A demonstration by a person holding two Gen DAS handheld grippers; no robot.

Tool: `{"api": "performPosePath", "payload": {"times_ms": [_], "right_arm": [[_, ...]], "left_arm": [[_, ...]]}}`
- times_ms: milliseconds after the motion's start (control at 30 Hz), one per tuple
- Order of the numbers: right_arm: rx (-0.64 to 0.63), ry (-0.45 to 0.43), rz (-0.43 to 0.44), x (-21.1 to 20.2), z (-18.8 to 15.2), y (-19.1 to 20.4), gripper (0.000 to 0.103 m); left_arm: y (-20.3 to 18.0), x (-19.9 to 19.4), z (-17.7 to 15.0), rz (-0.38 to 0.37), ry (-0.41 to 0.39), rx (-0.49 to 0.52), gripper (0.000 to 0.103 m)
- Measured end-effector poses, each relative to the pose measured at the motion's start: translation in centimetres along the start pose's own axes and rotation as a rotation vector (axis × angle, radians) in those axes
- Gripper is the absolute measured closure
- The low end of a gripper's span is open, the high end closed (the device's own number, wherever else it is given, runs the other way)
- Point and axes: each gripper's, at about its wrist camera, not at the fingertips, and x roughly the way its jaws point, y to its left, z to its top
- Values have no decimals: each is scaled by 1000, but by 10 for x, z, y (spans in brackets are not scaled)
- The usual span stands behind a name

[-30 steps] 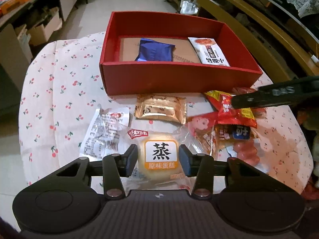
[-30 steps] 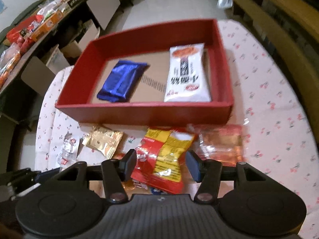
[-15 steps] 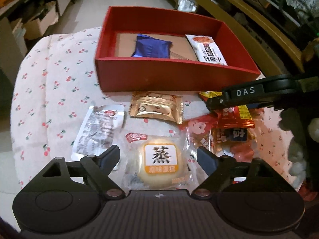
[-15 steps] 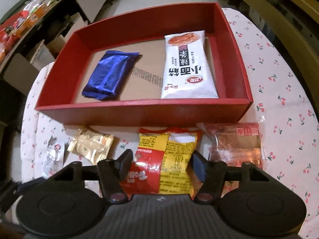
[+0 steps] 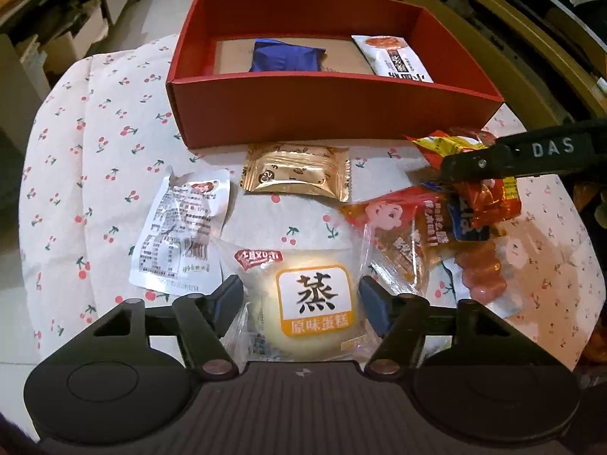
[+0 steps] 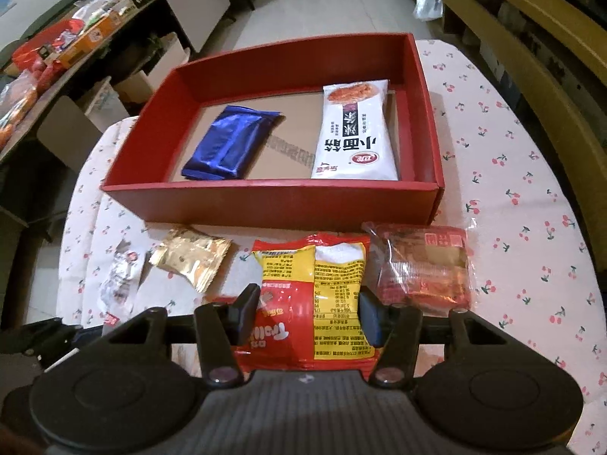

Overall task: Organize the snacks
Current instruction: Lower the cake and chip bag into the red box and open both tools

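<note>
With both grippers poised over packets that lie short of the box, the step in hand looks like picking the next snacks to go in. The left gripper [image 5: 301, 297] has its jaws part open and has just been closing them around the steamed cake [image 5: 303, 303], a round pale cake in a clear wrapper; the blue pads [image 5: 373, 303] stand just beside the cake on either side, and whether they already press the wrapper cannot be told. The right gripper [image 6: 307, 316] brackets the red and yellow snack bag [image 6: 309, 295] at a similar middling width, its jaws having narrowed a little, the pads at the bag's edges and seemingly gripping it. Just beyond the left tool lie a white crumpled packet [image 5: 182, 235] to its left and a gold packet [image 5: 297, 172] ahead; a clear red-printed pastry pack [image 6: 421, 265] sits to the right of the right tool. Farther ahead stands the red box [image 6: 273, 199], holding a blue packet [image 6: 231, 144] and a white noodle-snack packet [image 6: 354, 132], on the cherry-print tablecloth [image 5: 95, 132]. Next, I judge, each grip needs firming, then a lift clear of the near wall.
</note>
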Motion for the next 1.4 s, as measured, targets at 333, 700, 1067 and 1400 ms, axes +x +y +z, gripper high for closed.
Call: {"api": "performPosePath", "payload": {"times_ms": [333, 700, 1067, 1400], "right_arm": [[-8, -28, 47, -24, -27, 12, 42], [-6, -72, 73, -38, -30, 19, 42], [1, -130, 92, -48, -12, 23, 42], [32, -195, 105, -57, 15, 23, 42]], "left_arm": [[6, -22, -10, -38, -31, -44, 32], [11, -38, 5, -67, -98, -92, 32], [11, -47, 40, -84, -171, -129, 32], [2, -53, 73, -89, -237, -115, 32]]}}
